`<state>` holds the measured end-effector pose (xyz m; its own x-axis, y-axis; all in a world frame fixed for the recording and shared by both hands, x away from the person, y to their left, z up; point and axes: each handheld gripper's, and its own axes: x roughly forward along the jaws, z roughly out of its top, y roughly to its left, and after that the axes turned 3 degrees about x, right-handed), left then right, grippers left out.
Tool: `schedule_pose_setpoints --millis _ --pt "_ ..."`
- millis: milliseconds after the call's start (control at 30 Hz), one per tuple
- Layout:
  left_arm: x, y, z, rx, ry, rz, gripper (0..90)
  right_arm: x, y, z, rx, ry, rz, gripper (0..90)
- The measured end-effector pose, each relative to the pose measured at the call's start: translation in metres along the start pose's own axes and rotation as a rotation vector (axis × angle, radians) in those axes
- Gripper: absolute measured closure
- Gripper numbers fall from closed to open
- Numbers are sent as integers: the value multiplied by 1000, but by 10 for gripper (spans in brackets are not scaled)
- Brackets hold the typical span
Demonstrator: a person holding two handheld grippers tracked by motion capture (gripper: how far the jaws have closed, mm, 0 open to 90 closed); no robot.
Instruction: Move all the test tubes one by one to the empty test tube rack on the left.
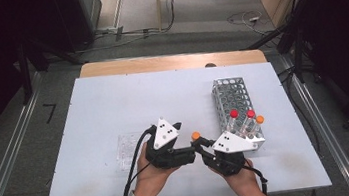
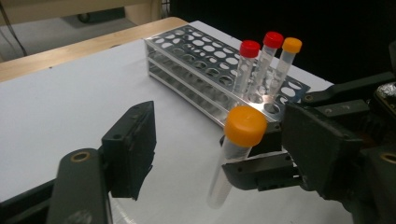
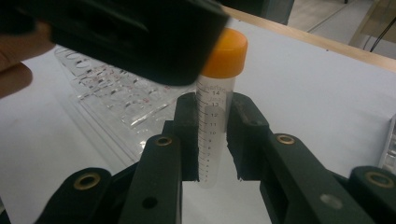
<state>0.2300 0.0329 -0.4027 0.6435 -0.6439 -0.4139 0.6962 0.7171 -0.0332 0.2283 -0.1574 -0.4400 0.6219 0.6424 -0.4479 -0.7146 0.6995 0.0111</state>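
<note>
A clear graduated tube with an orange cap (image 1: 196,135) (image 3: 226,45) stands upright just above the table. My right gripper (image 1: 202,145) (image 3: 212,122) is shut on its body (image 2: 228,164). My left gripper (image 1: 193,144) (image 2: 224,140) is open. Its jaws stand on either side of the cap, well apart from it. A metal tube rack (image 1: 231,97) (image 2: 196,70) lies to the right. At the rack's near end stand two red-capped tubes (image 1: 234,114) (image 1: 250,114) and one orange-capped tube (image 1: 260,119) (image 2: 291,45).
A clear plastic tray (image 1: 128,152) (image 3: 116,100) lies flat on the white table top (image 1: 113,105), left of my hands. Wood shows along the table's far edge (image 1: 168,62). Cables trail from both grippers toward the near edge.
</note>
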Motion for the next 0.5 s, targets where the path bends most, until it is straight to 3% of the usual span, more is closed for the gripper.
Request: schedule_pose_setpoints --millis 233,500 --pt "6 -5 -3 35 8 -28 559 0 3 0 -5 5 12 718" --pt "7 -7 -4 44 0 -35 675 0 4 0 -4 4 16 718"
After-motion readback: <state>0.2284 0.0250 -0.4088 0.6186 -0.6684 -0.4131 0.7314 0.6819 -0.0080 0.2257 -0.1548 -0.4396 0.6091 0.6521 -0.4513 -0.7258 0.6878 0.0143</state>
